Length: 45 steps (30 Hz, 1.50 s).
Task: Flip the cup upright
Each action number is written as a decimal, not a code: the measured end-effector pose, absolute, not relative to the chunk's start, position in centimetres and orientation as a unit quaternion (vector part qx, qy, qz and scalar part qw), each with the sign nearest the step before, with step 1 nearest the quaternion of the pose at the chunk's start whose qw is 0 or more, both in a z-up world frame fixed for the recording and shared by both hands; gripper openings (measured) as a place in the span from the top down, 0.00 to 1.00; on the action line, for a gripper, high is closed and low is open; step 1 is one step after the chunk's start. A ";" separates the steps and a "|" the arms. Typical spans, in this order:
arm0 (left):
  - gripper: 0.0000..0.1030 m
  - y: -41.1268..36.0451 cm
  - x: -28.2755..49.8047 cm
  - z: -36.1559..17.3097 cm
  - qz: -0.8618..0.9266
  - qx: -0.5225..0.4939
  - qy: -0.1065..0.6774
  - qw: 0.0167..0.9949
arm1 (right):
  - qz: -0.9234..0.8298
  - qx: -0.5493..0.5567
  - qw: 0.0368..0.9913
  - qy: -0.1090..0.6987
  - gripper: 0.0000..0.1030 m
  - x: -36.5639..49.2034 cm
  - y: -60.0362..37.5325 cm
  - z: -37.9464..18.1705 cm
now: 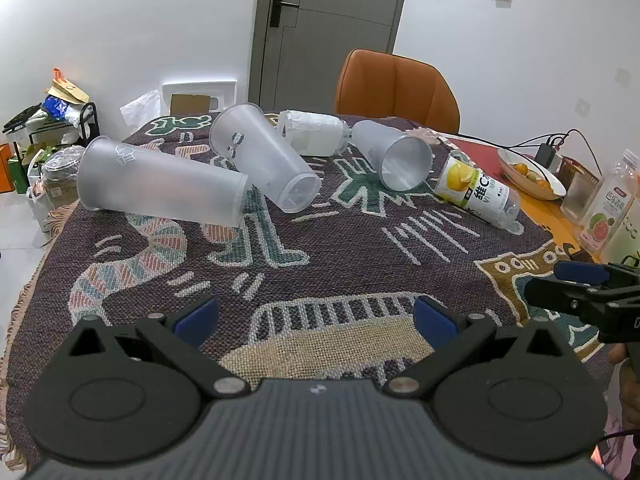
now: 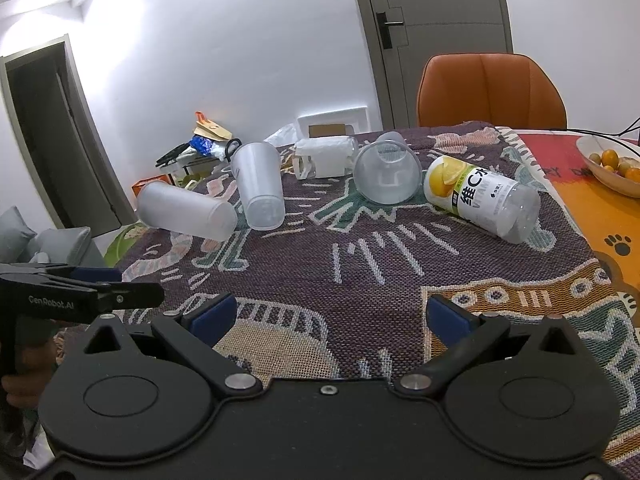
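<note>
Three frosted plastic cups lie on their sides on the patterned cloth: a left cup point(image 1: 160, 182) point(image 2: 186, 210), a middle cup point(image 1: 262, 156) point(image 2: 260, 186), and a right cup point(image 1: 394, 154) point(image 2: 386, 174) with its mouth toward me. A white mug point(image 1: 314, 132) point(image 2: 326, 156) lies behind them. My left gripper point(image 1: 316, 318) is open and empty, hovering over the near cloth. My right gripper point(image 2: 330, 314) is open and empty, also well short of the cups. Each gripper shows at the edge of the other's view.
A lemon drink bottle point(image 1: 478, 188) point(image 2: 482, 198) lies on its side at the right. A fruit bowl point(image 1: 530, 174) point(image 2: 610, 170), a juice bottle point(image 1: 606, 208) and cables sit on the orange table part. An orange chair point(image 1: 396, 88) stands behind the table.
</note>
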<state>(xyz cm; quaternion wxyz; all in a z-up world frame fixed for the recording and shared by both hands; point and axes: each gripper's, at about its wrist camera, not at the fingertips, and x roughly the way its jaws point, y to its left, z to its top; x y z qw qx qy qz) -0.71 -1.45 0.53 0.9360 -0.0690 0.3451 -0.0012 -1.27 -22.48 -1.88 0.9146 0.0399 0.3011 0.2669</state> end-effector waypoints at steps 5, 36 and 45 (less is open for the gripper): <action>0.00 -1.3 -1.3 0.4 -0.002 -0.070 0.345 0.936 | 0.265 0.039 0.915 0.302 0.00 -1.1 -22.4 -1.9; 0.00 -1.5 -0.6 0.1 -0.004 -0.070 0.347 0.935 | 0.258 0.036 0.916 0.305 0.00 -0.8 -22.7 -2.3; 0.00 -0.5 -0.6 0.7 -0.012 -0.082 0.331 0.940 | 0.261 0.027 0.915 0.306 0.00 -0.1 -21.9 -2.0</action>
